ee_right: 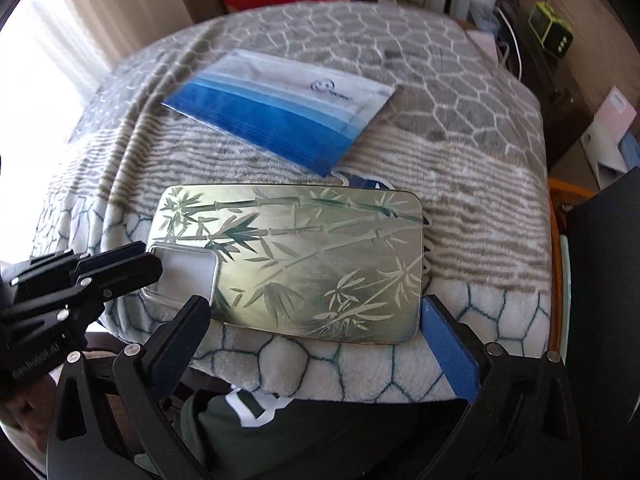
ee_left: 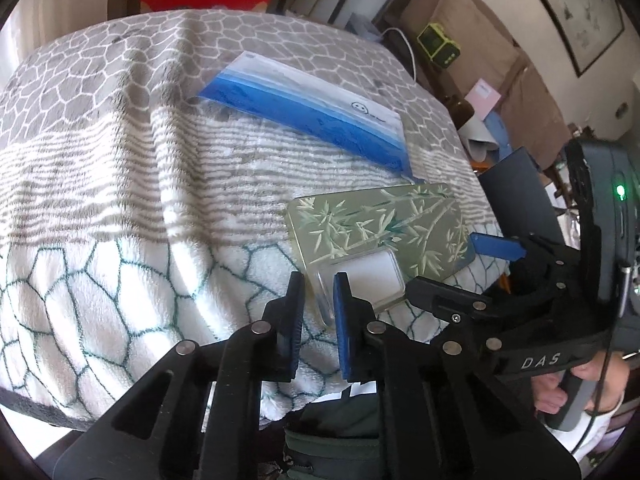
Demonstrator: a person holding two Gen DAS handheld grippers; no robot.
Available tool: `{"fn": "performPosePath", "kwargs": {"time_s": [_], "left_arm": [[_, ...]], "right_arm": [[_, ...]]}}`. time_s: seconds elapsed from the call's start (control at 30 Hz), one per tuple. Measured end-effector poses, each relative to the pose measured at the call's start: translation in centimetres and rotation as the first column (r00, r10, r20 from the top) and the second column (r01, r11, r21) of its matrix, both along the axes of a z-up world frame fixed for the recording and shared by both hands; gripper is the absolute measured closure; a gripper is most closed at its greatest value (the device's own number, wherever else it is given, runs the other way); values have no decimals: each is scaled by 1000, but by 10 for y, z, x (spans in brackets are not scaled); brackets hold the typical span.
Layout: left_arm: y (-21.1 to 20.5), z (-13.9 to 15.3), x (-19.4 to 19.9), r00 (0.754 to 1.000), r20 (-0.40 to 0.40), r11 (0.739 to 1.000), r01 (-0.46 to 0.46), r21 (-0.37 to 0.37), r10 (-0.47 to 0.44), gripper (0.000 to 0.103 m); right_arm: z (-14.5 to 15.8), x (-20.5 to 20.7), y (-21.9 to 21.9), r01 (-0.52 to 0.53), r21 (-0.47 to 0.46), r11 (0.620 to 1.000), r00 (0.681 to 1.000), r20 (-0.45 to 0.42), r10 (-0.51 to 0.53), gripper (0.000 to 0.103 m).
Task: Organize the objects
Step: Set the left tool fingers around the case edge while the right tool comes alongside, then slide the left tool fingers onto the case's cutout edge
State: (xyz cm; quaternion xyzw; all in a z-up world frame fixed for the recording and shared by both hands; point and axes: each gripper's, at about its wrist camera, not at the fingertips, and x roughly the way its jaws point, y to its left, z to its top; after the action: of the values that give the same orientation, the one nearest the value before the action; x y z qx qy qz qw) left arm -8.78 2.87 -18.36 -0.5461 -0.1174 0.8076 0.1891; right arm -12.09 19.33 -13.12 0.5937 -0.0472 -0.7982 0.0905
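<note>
Left hand-held gripper (ee_left: 318, 288) is closing narrowly over the clear corner of the bamboo-print phone case (ee_left: 380, 228), which is lying on the patterned blanket (ee_left: 120, 160) near a blue-and-white pouch (ee_left: 312, 108); whether the pads are pinching yet is unclear. From the other view, right hand-held gripper (ee_right: 316, 320) is gaping wide, straddling the case's near edge, holding nothing. Squeezing squarely should be preventing slipping.
</note>
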Motion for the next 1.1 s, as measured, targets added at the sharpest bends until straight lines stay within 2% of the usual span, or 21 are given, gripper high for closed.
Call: {"fn": "performPosePath", "kwargs": {"time_s": [0.2,0.3,0.37,0.47,0.63,0.73,1.0,1.1], "left_arm": [[-1,-1,0,1000,-7,1000,4,12,-4,90],[-2,-1,1,1000,-11,1000,6,10,-6,90],[0,0,2,1000,-20,1000,6,-8,-6,90],[1,1,3,1000,-24,1000,-3,-19,3,90],[-2,0,3,1000,-23,1000,-4,-13,3,90],[-1,0,4,999,-36,999,-5,-47,3,90],[1,1,4,999,-33,999,-8,-40,6,90],[1,2,5,999,-36,999,-13,-42,11,90]], "right_arm": [[-1,-17,3,31,-8,1000,991,130,-29,0],[-2,-25,2,77,10,997,978,192,-77,0],[-2,-30,2,112,25,993,971,209,-115,0],[-1,-33,1,105,35,994,969,222,-110,0],[0,-28,-1,92,58,994,976,194,-102,0],[3,-26,-5,71,84,994,984,160,-84,0],[4,-22,0,31,57,998,989,139,-39,0],[7,-15,2,25,47,999,996,87,-29,0]]}}
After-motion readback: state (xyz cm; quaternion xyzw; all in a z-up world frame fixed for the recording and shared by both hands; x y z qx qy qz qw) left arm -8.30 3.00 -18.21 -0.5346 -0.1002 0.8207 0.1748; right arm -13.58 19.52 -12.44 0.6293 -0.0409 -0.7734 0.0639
